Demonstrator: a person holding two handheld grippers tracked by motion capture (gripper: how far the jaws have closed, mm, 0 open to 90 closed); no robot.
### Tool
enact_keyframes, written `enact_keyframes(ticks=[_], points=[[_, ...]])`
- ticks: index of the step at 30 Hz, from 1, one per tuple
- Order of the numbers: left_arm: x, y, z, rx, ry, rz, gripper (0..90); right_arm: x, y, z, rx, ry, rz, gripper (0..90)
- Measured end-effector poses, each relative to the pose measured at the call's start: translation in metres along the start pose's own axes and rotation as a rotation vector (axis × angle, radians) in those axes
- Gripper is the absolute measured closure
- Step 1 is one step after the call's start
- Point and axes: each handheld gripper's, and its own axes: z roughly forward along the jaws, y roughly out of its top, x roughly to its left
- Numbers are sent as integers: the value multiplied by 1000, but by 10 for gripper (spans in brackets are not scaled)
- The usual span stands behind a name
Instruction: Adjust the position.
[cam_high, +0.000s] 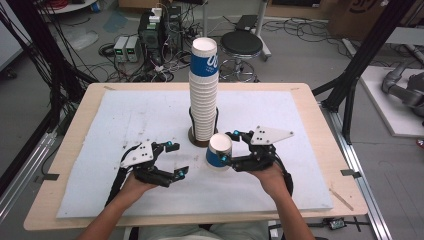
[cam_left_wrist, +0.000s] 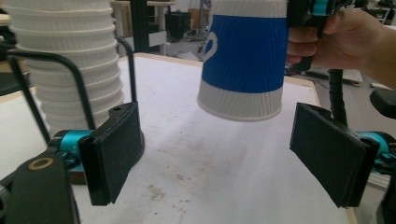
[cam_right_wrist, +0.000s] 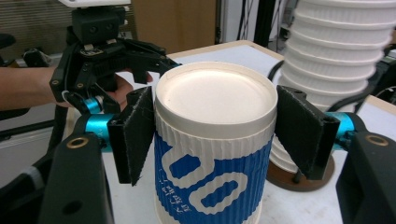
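A tall stack of white ribbed paper cups (cam_high: 204, 100), topped by a blue-banded one, stands in a black wire holder on a brown round base (cam_high: 192, 136) at the table's middle. My right gripper (cam_high: 227, 146) is shut on a single blue and white cup (cam_high: 218, 150), just right of the stack's foot. That cup (cam_right_wrist: 212, 154) sits between both pads with its flat bottom facing up. It hangs a little above the mat (cam_left_wrist: 243, 65). My left gripper (cam_high: 176, 159) stands open and holds nothing, left of the cup; its jaws (cam_left_wrist: 229, 154) point toward the cup.
A white foam mat (cam_high: 125, 120) covers most of the wooden table (cam_high: 75, 130). Behind the far edge are a black stool (cam_high: 241, 45) and electronics with cables (cam_high: 150, 35) on the floor. Black frame posts (cam_high: 360, 55) stand at the right.
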Motion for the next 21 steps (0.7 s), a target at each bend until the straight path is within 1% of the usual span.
enact_keyframes(ticks=[6,7,10,15,17,21], points=[[-6,0,8,8,-62,3,167,5,0,7,0,26,-7,319],[-7,0,9,9,-73,4,166,6,0,9,-2,38,-2,319],[-9,0,12,12,-77,9,166,7,0,10,-7,47,3,319],[-11,0,18,4,-79,13,166,10,-1,14,-16,85,13,319],[-12,0,22,5,-86,13,166,11,-1,16,-31,106,29,319],[-16,1,30,5,-103,18,166,13,-1,18,-36,122,36,319]])
